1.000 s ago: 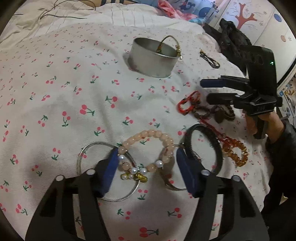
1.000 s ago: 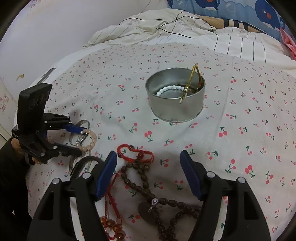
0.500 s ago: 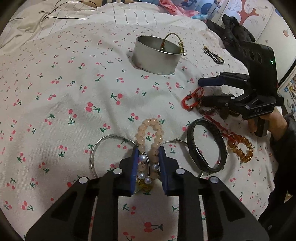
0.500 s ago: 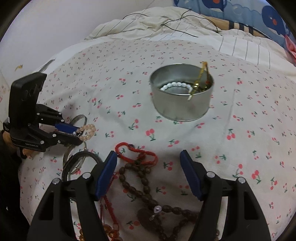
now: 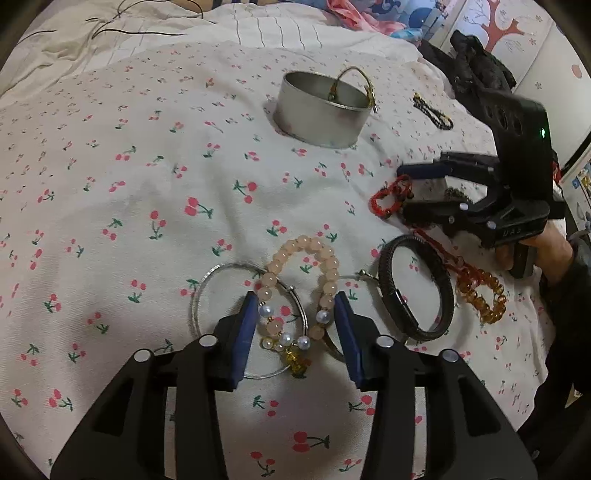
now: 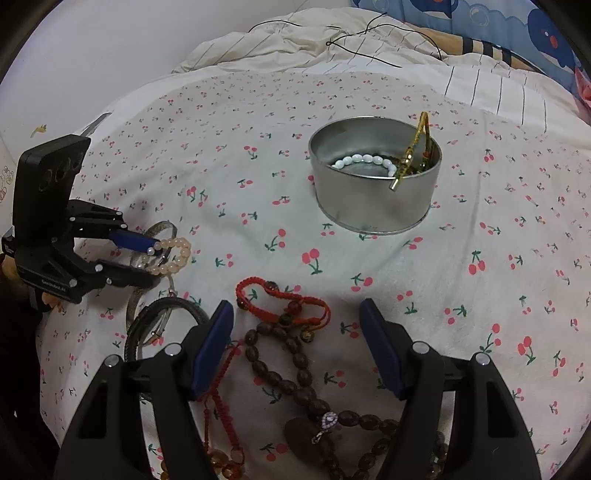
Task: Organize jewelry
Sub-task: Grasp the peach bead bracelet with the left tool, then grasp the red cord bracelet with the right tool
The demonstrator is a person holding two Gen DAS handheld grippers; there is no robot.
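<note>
A pink bead bracelet (image 5: 303,266) with pearls and a gold charm lies on the cherry-print sheet, over a silver bangle (image 5: 207,284). My left gripper (image 5: 295,314) is open, its jaws standing on either side of the bracelet's near end. It also shows in the right wrist view (image 6: 147,258). My right gripper (image 6: 295,317) is open and empty above a red cord bracelet (image 6: 280,299) and a brown bead string (image 6: 295,365). A round metal tin (image 6: 373,173) holds a white bead bracelet and a gold bangle.
A black leather bracelet (image 5: 417,288) and an amber bead bracelet (image 5: 480,295) lie right of the pink one. A small dark chain (image 5: 432,110) lies right of the tin (image 5: 321,107). Rumpled bedding and a black cable (image 6: 362,33) lie behind.
My left gripper closed around the pink bracelet half a second ago and has now opened again; the bracelet lies on the sheet. My right gripper stayed open and drifted slightly.
</note>
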